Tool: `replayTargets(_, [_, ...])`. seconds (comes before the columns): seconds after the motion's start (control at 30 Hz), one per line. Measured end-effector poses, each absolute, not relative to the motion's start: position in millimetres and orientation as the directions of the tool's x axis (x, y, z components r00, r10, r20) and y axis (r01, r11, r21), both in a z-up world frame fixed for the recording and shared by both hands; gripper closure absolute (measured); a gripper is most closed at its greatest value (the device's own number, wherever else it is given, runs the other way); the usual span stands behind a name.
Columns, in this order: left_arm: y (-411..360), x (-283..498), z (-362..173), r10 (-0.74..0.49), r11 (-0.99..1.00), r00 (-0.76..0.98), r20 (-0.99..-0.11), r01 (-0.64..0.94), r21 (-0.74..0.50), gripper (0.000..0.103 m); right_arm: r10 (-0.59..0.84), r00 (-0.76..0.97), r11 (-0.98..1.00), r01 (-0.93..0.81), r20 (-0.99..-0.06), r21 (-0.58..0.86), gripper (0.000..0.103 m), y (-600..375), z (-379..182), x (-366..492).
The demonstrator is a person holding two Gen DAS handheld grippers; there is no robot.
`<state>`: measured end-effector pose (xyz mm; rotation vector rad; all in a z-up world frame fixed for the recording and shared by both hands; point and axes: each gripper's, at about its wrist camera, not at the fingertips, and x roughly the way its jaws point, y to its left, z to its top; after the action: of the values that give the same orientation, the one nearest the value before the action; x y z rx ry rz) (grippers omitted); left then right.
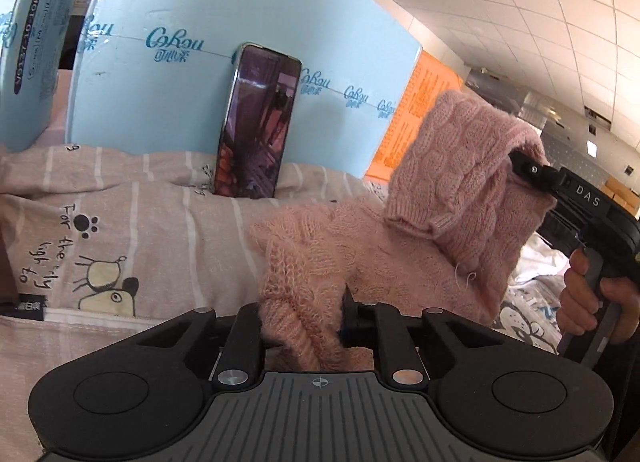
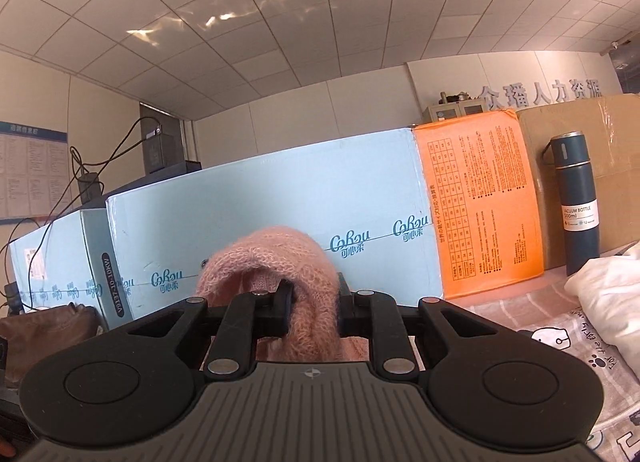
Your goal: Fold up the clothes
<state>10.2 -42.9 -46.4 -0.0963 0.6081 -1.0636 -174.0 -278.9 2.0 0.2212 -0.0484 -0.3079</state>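
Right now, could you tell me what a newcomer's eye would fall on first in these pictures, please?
First, the fluffy pink knitted sweater, pinched by both tools: the left hand-held gripper shut on one bunched part low in the middle, the right hand-held gripper lifting another part at the right. Behind it, a phone leans upright against a pale blue carton on the cartoon-printed bedding.
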Motion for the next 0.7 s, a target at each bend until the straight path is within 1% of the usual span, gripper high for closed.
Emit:
replayTargets(0.13, [-20, 13, -38, -0.818, 0.557, 0.422, -0.391, 0.753, -0.351, 0.088, -0.366, 0.930, 0.910, 0.349, 0.041, 0.223, 0.086, -288, 3, -185])
replayTargets(0.23, [-4, 18, -40, -0.794, 0.598, 0.459, -0.400, 0.709, -0.373, 0.088, -0.406, 0.914, 0.891, 0.394, 0.009, 0.227, 0.087, -294, 0, -187])
replayTargets(0.33, [3, 23, -44, -0.779, 0.618, 0.458, -0.428, 0.679, -0.397, 0.087, -0.438, 0.895, 0.870, 0.445, -0.085, 0.213, 0.088, -299, -9, -186])
replayTargets(0.43, [0, 26, -48, -0.769, 0.626, 0.451, -0.452, 0.673, -0.394, 0.086, -0.462, 0.858, 0.842, 0.504, -0.224, 0.195, 0.088, -308, -21, -182])
replayTargets(0.5, [0, 26, -50, -0.761, 0.635, 0.454, -0.463, 0.667, -0.391, 0.083, -0.466, 0.825, 0.834, 0.530, -0.319, 0.154, 0.088, -312, -30, -178])
replayTargets(0.57, [-1, 26, -52, -0.755, 0.643, 0.459, -0.469, 0.662, -0.387, 0.083, -0.469, 0.794, 0.832, 0.544, -0.387, 0.110, 0.085, -314, -38, -176])
replayTargets(0.6, [-1, 25, -52, -0.752, 0.645, 0.461, -0.472, 0.661, -0.383, 0.082, -0.473, 0.785, 0.831, 0.548, -0.400, 0.092, 0.084, -314, -38, -175])
replayTargets(0.63, [-2, 24, -52, -0.749, 0.648, 0.463, -0.474, 0.661, -0.379, 0.082, -0.483, 0.779, 0.829, 0.554, -0.400, 0.076, 0.079, -313, -38, -176])
replayTargets(0.7, [-2, 23, -53, -0.745, 0.652, 0.466, -0.477, 0.659, -0.375, 0.081, -0.503, 0.767, 0.824, 0.564, -0.398, 0.045, 0.047, -311, -38, -177])
